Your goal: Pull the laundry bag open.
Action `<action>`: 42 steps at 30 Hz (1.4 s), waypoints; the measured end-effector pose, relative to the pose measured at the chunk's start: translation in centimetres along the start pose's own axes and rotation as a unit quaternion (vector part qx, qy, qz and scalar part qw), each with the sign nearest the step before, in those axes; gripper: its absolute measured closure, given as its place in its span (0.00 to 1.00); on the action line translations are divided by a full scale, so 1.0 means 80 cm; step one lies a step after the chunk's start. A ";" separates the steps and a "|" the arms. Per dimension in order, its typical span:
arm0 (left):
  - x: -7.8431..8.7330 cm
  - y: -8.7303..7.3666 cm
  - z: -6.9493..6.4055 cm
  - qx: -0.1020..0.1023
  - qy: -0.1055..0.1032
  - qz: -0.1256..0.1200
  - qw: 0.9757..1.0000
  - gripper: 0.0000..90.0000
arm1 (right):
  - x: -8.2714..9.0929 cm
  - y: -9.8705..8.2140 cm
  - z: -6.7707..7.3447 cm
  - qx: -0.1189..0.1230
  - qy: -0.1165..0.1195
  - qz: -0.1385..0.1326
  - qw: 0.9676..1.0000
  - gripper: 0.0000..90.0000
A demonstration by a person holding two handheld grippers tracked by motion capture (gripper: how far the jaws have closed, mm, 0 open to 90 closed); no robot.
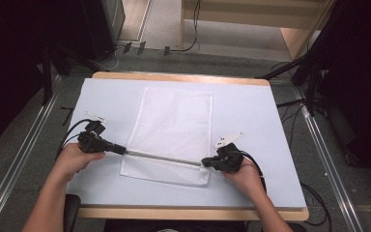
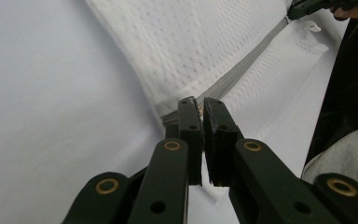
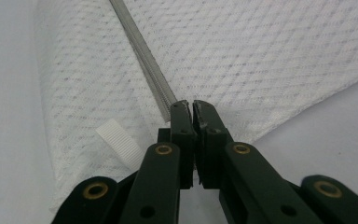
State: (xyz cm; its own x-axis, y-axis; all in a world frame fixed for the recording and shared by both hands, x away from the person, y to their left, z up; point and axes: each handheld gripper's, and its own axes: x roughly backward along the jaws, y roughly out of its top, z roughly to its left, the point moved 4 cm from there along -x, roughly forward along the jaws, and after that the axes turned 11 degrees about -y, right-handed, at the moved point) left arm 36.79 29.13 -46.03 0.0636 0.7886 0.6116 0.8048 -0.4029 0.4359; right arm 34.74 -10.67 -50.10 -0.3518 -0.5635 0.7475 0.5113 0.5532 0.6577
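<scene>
The left gripper (image 1: pixel 121 150) is closed on the left end of the zipper (image 1: pixel 162 157) — its jaws are seen pinched together on a small metal part there, probably the pull. The right gripper (image 1: pixel 206 163) is also closed, and the other end of the zipper is clamped between its tips. The mesh bag (image 1: pixel 171 133) lies flat on the table (image 1: pixel 251 111), just ahead of both grippers — the zipper is stretched straight between them along the near edge. A white tab (image 3: pixel 120 142) is seen just left of the right gripper's jaws.

My black grippers (image 1: pixel 125 150) on a white mesh bag (image 1: pixel 174 121) with grey zipper (image 1: pixel 162 157), pale blue table cover (image 1: pixel 251 116)
</scene>
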 end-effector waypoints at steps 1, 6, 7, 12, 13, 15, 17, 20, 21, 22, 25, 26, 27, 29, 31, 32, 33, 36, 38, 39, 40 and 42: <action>0.003 -0.002 0.002 0.002 0.004 -0.002 1.000 0.97 | 0.000 0.000 0.000 0.000 0.001 0.000 1.000 0.98; 0.005 -0.003 0.006 0.007 0.011 -0.005 1.000 0.97 | -0.001 0.001 0.000 0.003 0.003 -0.002 1.000 0.98; 0.004 -0.003 0.005 0.008 0.012 -0.003 1.000 0.97 | -0.001 0.001 0.000 0.004 0.002 -0.002 1.000 0.98; 0.005 -0.006 0.005 0.004 0.006 -0.007 1.000 0.97 | -0.001 0.001 -0.002 -0.002 0.010 0.003 1.000 0.98; 0.005 -0.007 0.004 0.003 0.006 -0.008 1.000 0.97 | -0.001 0.002 -0.002 -0.003 0.011 0.003 1.000 0.98; 0.004 -0.007 0.003 0.006 0.006 -0.009 1.000 0.97 | -0.001 0.002 -0.002 -0.001 0.011 0.004 1.000 0.98; 0.003 -0.007 0.003 0.004 0.008 -0.005 1.000 0.97 | -0.001 0.002 -0.002 -0.001 0.010 0.005 1.000 0.98; 0.002 -0.008 0.002 0.003 0.008 -0.005 1.000 0.97 | -0.001 0.002 -0.002 -0.001 0.009 0.005 1.000 0.98; 0.002 -0.009 0.002 0.004 0.006 -0.005 1.000 0.97 | -0.001 0.002 -0.002 0.001 0.010 0.006 1.000 0.98; 0.002 -0.010 0.002 0.006 0.004 -0.005 1.000 0.97 | -0.001 0.003 -0.002 0.000 0.011 0.008 1.000 0.98; 0.002 -0.012 0.002 0.003 0.004 -0.003 1.000 0.97 | -0.001 0.004 -0.003 0.000 0.014 0.010 1.000 0.98; 0.002 -0.013 0.001 0.004 0.004 -0.004 1.000 0.97 | -0.001 0.004 -0.003 0.002 0.014 0.013 1.000 0.98; 0.002 -0.013 0.000 0.004 0.003 -0.006 1.000 0.97 | -0.001 0.004 -0.003 0.000 0.015 0.014 1.000 0.98; 0.002 -0.014 0.000 0.006 0.002 -0.007 1.000 0.96 | -0.001 0.004 -0.003 -0.001 0.018 0.015 1.000 0.98; 0.001 -0.016 -0.002 0.008 0.000 -0.003 1.000 0.96 | -0.001 0.005 -0.003 -0.001 0.018 0.015 1.000 0.98; 0.000 -0.018 -0.003 0.009 0.000 -0.006 1.000 0.96 | -0.001 0.005 -0.003 -0.001 0.018 0.015 1.000 0.98; 0.000 -0.019 -0.004 0.010 -0.005 -0.007 1.000 0.96 | -0.001 0.005 -0.003 -0.001 0.018 0.016 1.000 0.96; 0.003 -0.016 -0.002 0.001 -0.008 -0.024 1.000 0.84 | 0.000 0.005 -0.005 -0.022 0.040 0.020 0.999 0.87; 0.006 -0.014 -0.003 -0.011 -0.006 -0.038 0.999 0.73 | 0.002 0.006 -0.007 -0.027 0.047 0.020 0.998 0.83; 0.006 -0.014 -0.004 -0.026 -0.004 -0.039 0.999 0.73 | 0.004 0.007 -0.008 -0.031 0.045 0.017 0.998 0.81; 0.006 -0.013 -0.005 -0.033 -0.002 -0.039 0.999 0.71 | 0.007 0.009 -0.010 -0.034 0.046 0.009 0.998 0.81; 0.006 -0.011 -0.007 -0.044 0.003 -0.040 0.998 0.68 | 0.012 0.011 -0.012 -0.041 0.048 -0.006 0.998 0.79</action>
State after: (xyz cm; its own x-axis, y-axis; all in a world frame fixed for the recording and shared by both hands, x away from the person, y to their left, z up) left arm 35.72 29.58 -45.76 -0.0032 0.8174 0.5761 0.7524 -0.3775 0.5399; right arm 35.62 -11.34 -48.86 -0.2840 -0.6280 0.7245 0.5708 0.4964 0.6540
